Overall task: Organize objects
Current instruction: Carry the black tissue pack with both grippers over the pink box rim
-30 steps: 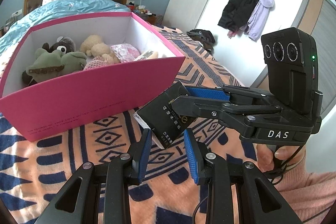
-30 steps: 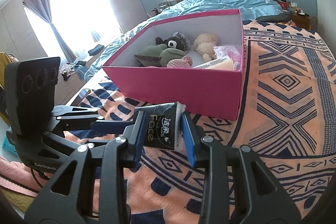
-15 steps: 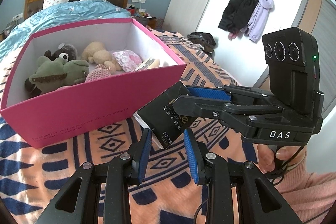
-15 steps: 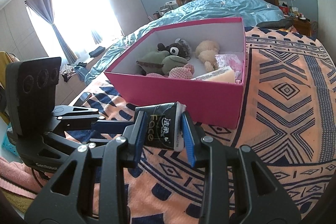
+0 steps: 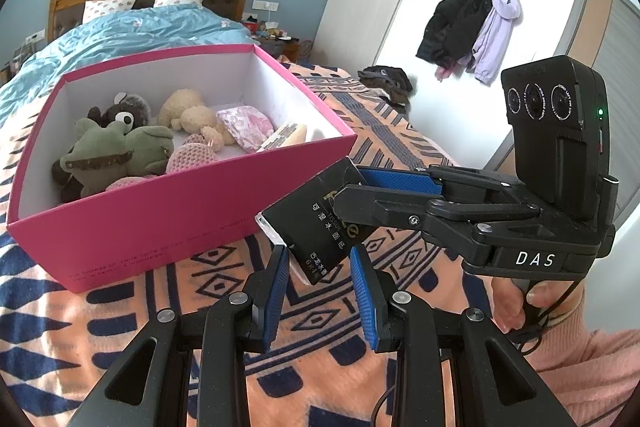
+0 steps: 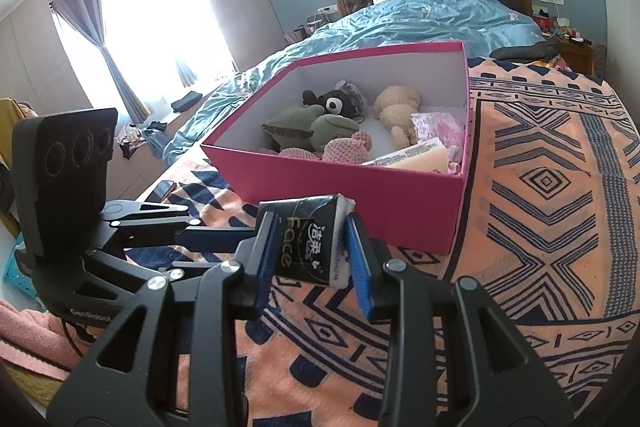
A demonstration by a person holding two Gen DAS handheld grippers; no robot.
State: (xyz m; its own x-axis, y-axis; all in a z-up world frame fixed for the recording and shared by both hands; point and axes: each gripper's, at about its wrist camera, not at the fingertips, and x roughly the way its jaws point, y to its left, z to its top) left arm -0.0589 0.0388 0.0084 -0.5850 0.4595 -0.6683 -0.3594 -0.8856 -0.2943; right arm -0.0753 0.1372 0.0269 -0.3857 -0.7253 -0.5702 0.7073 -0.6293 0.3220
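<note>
The right tongs (image 6: 310, 251) are clamped on a black tissue pack (image 6: 310, 247), gripping it across its narrow sides and holding it off the patterned blanket (image 6: 540, 227) that covers this end of the bed. The pack hangs just short of the near wall of the pink box (image 6: 352, 187), near the box's right-hand corner, which looks like a pause before lifting it over the rim. The left tongs (image 5: 320, 287) stand apart with nothing between them, their blue pads on either side of the pack's lower corner without visibly touching it; whether they are there to steady the pack or merely waiting close by cannot be told. Inside the box, a green frog plush (image 5: 120, 155), a dark plush (image 5: 120, 111), a cream bear (image 5: 188, 115), a pink knitted toy (image 5: 192, 157) and a floral packet (image 5: 246, 121) already fill the floor toward the left and middle. The freest room seems to be by the right wall.
</note>
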